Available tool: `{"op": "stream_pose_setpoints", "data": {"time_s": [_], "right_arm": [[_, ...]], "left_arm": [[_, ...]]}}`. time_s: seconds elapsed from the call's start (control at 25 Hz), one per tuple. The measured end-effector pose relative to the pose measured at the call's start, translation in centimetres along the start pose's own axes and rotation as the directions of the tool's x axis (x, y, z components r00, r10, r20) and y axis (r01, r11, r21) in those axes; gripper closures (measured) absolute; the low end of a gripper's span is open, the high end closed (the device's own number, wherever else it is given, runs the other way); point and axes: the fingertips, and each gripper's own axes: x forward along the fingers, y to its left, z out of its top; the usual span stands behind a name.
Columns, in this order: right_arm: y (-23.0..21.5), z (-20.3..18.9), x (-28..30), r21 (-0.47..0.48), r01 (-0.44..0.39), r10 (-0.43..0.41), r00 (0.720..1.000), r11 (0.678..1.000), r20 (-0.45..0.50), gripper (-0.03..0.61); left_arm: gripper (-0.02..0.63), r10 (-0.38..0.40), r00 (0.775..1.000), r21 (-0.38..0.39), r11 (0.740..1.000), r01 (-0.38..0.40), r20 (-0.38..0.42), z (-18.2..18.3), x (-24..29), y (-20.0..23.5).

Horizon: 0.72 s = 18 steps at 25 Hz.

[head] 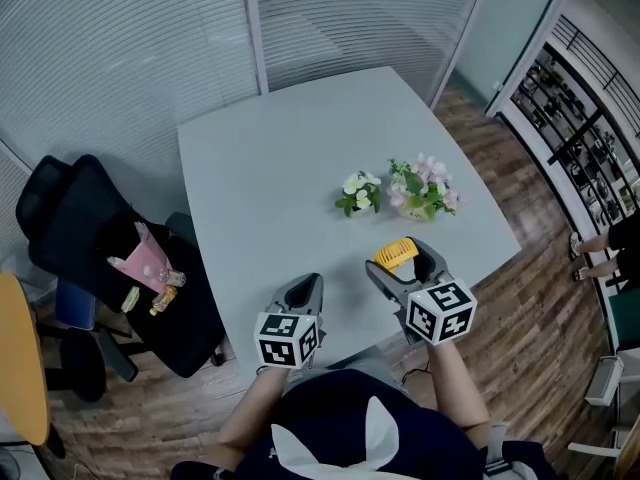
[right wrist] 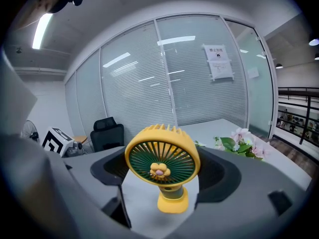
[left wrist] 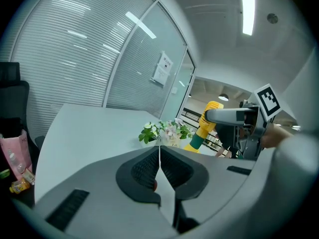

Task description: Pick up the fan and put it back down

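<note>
In the head view, the fan (head: 396,253) stands close to the near edge of the table (head: 280,168), toward its near right corner, with 2 small pots of flowers (head: 400,190) just beyond it. Your right gripper (head: 403,266) is right at the fan with a jaw on each side, and your left gripper (head: 303,286) sits well to the fan's left, so the right hand is plainly the nearer one. In the left gripper view, the left jaws are pressed together on nothing, and the fan (left wrist: 205,125) shows upright off to the right with one right jaw level across its yellow head. In the right gripper view, the fan (right wrist: 162,163) is dead centre between widely spread jaws, with its long axis upright and its grille facing you. I can't see either pad pressing on it, so I judge it not yet gripped. A straight squeeze on the head looks enough. The fan shows no brand, and the sheet (right wrist: 218,62) on the glass wall carries print too small to read.
</note>
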Motion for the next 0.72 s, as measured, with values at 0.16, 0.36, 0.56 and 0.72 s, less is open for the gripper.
{"op": "stream_pose_setpoints", "data": {"time_s": [0.16, 0.36, 0.56, 0.72], "right_arm": [[-2.4, -0.2, -0.8, 0.028, 0.055, -0.055, 0.998, 0.998, 0.008, 0.175], [-4.9, -0.6, -1.3, 0.064, 0.112, -0.113, 0.993, 0.992, 0.012, 0.175], [-6.8, -0.5, -1.7, 0.081, 0.151, -0.153, 0.988, 0.985, 0.026, 0.175], [-8.0, -0.5, -2.0, 0.091, 0.171, -0.175, 0.984, 0.981, 0.032, 0.175]], "left_arm": [[0.589, -0.022, 1.0, -0.006, 1.0, 0.022, -0.018, -0.1, 0.6, -0.5], [0.589, -0.042, 0.999, -0.004, 0.999, 0.042, -0.032, -0.3, 1.4, -0.9], [0.589, -0.049, 0.996, 0.004, 0.999, 0.05, -0.071, -1.2, 2.1, -1.0], [0.589, -0.053, 0.994, 0.004, 0.999, 0.053, -0.092, -1.6, 2.6, -1.1]]}}
